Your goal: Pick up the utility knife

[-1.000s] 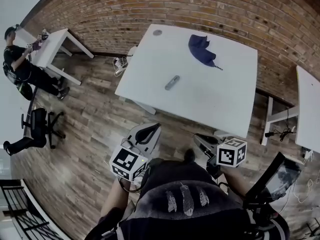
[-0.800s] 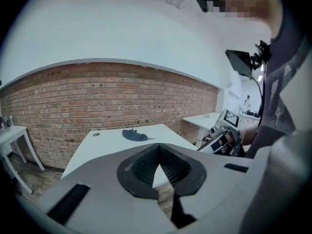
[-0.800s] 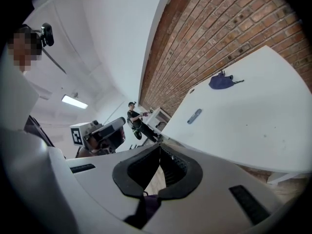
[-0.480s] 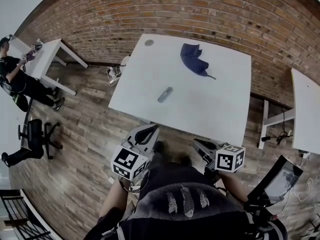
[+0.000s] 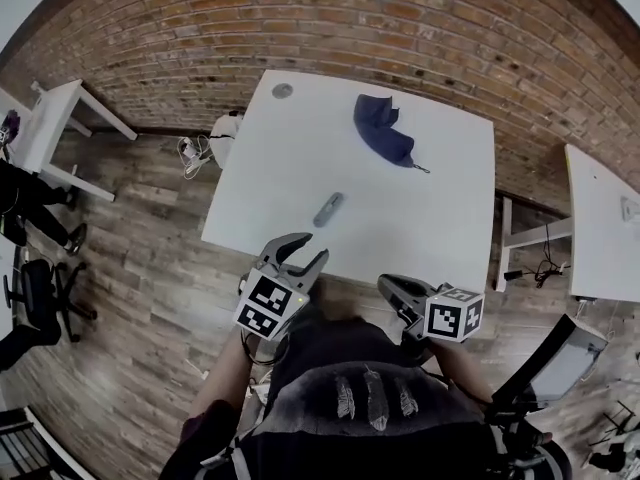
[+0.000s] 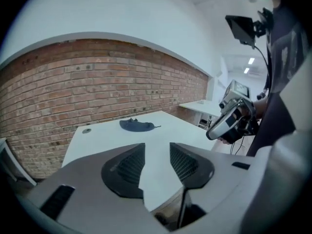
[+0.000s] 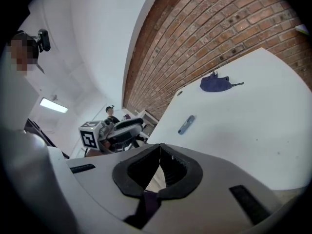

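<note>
Now the utility knife [image 5: 328, 209] lies on the white table [image 5: 440, 238], at 1 o'clock from the left gripper [image 5: 300, 250]. That gripper's jaws have just been opening and stand apart with nothing between them. At the knife's 5 o'clock, the right gripper [image 5: 392, 290] is closed and empty.

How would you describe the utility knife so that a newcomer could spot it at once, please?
Look at the large white table against the brick wall. Near its middle lies the utility knife: a slim grey bar, unlike the crumpled dark blue cloth and the small round disc nearer the wall.
</note>
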Motion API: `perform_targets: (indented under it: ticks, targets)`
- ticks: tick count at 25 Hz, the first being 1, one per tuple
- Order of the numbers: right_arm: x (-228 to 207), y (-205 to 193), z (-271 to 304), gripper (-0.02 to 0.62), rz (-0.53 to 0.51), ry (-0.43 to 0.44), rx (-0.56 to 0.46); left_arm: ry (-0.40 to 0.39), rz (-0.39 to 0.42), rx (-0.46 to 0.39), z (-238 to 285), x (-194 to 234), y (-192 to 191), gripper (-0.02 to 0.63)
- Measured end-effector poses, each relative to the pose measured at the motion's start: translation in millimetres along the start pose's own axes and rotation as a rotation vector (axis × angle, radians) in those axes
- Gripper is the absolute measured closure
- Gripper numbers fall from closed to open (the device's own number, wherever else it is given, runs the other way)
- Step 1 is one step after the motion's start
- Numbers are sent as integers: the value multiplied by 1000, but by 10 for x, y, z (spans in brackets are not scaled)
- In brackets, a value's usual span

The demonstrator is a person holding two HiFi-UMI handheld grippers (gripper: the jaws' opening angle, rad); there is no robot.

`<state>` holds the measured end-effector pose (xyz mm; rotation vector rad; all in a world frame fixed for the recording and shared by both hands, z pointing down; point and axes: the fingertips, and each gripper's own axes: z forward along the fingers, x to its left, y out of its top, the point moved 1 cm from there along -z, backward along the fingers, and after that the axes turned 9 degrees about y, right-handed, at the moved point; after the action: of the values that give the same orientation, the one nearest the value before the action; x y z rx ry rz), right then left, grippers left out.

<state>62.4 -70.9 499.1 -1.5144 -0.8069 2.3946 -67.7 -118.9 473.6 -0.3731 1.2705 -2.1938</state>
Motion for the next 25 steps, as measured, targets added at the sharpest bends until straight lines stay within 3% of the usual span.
perform_targets:
  ticks: [4, 12, 18, 25]
  targets:
    - [93, 165, 271, 595, -18, -44, 3, -52, 62, 60, 385, 169, -225, 346]
    - [56, 299, 495, 595, 53, -162, -48, -111, 182, 199, 1018, 427, -598, 342]
    - [11, 313, 539, 595, 112, -232, -130, -164, 284, 255, 1374, 460, -830, 344]
    - [-99, 430, 441, 595, 152, -251, -200, -199, 280, 345, 1619, 387, -965, 344]
